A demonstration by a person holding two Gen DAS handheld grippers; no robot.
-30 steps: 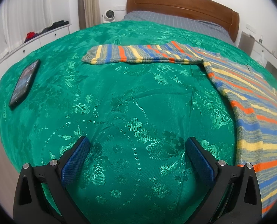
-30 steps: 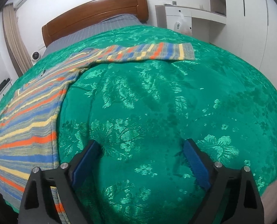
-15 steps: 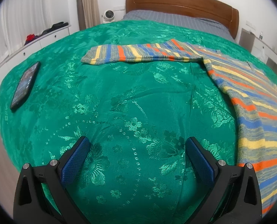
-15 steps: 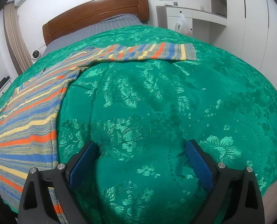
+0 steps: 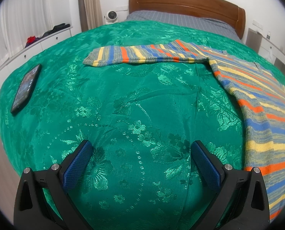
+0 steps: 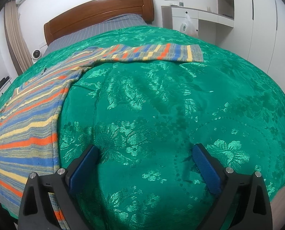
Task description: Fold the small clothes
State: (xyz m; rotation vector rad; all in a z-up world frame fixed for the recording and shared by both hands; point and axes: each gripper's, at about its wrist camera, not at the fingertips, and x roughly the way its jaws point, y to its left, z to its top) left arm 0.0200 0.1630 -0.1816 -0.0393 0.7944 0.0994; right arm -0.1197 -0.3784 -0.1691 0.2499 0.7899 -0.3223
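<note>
A striped sweater in blue, orange, yellow and grey lies flat on the green bedspread. In the left wrist view its body (image 5: 265,111) runs down the right side and one sleeve (image 5: 142,55) stretches left across the bed. In the right wrist view the body (image 6: 27,130) lies at the left and the other sleeve (image 6: 152,52) stretches right. My left gripper (image 5: 141,159) is open and empty above bare bedspread, left of the sweater body. My right gripper (image 6: 145,163) is open and empty, right of the body.
A black phone (image 5: 25,88) lies on the bedspread (image 5: 123,99) at the far left. A wooden headboard (image 5: 186,2) stands at the back. White drawers (image 5: 37,46) line the left wall and white cabinets (image 6: 200,21) stand at the right. The bed's edges drop off close to both grippers.
Both grippers have shifted slightly; the sweater sits a little lower in the views. Both stay open. The sweater and the phone have not moved.
</note>
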